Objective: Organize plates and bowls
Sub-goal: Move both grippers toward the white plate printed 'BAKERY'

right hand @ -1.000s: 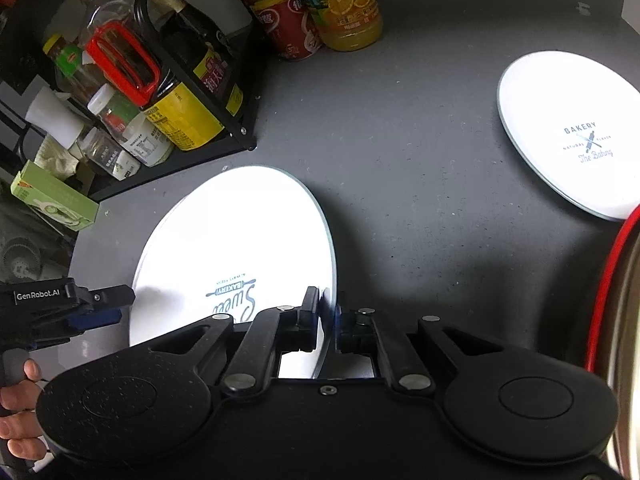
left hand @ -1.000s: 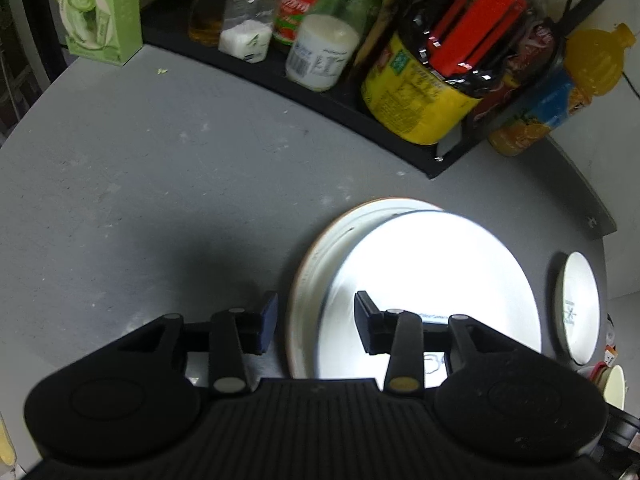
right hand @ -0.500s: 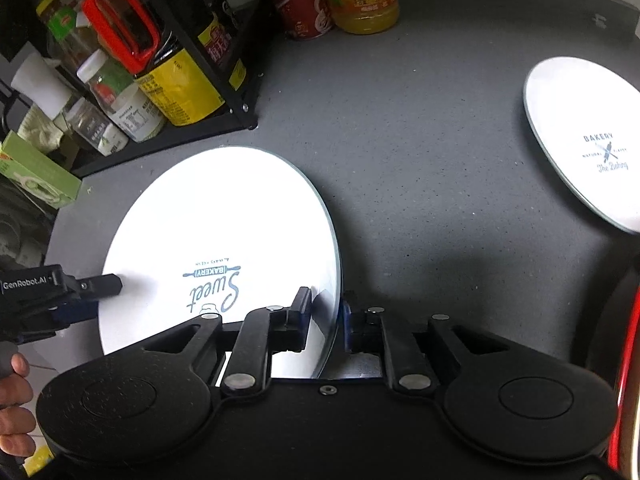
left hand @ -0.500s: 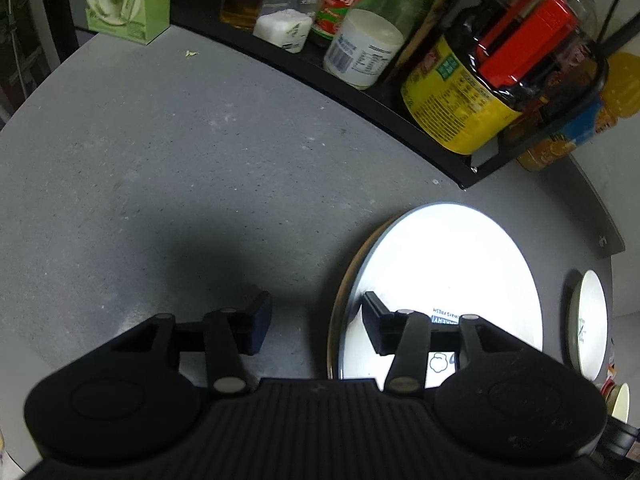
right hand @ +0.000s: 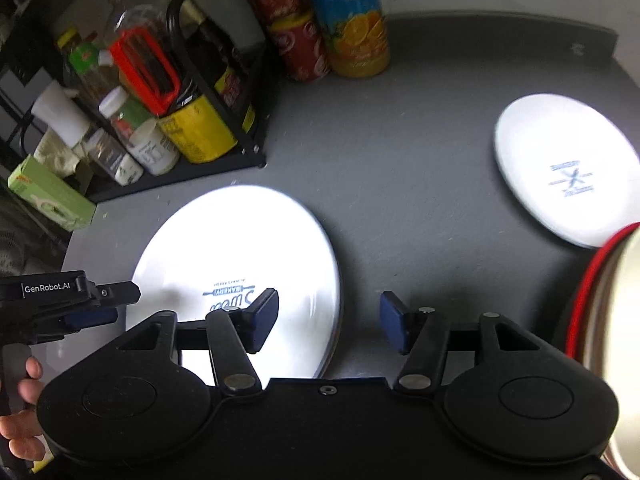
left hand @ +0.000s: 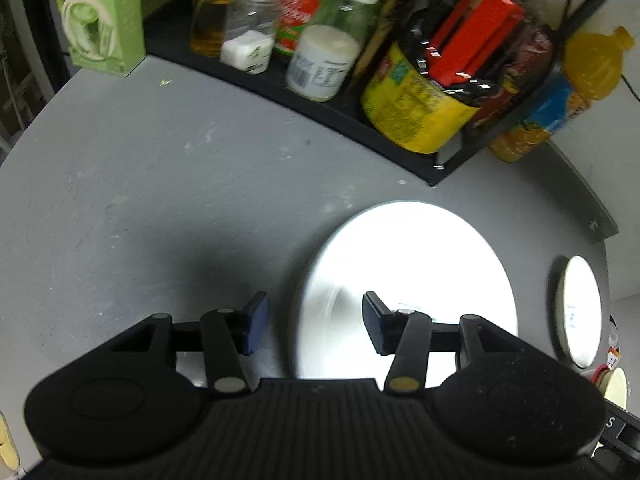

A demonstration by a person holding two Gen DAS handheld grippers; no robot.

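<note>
A large white plate (right hand: 240, 248) printed "Sweet Bakery" lies flat on the grey counter; the left wrist view shows the same plate (left hand: 420, 264) as a bright disc. My right gripper (right hand: 328, 320) stands open over its right edge, one finger above the plate, the other beyond the rim. My left gripper (left hand: 316, 326) is open too, straddling the plate's left edge. The left gripper (right hand: 88, 304) also shows in the right wrist view, held by a hand (right hand: 24, 416). A smaller white plate (right hand: 568, 168) marked "Bakery" lies far right, and appears as a small white plate (left hand: 582, 312) in the left view.
A black rack (left hand: 360, 128) of jars and bottles lines the counter's back. A green box (left hand: 104, 16) stands at its left end. Juice bottle (right hand: 352, 20) and red can (right hand: 296, 36) stand behind. A red-rimmed dish (right hand: 600, 300) sits at the right edge.
My right gripper was shut on the large plate's tilted rim; it has opened and the plate now lies flat. The brown-rimmed plate seen beneath it earlier is now covered.
</note>
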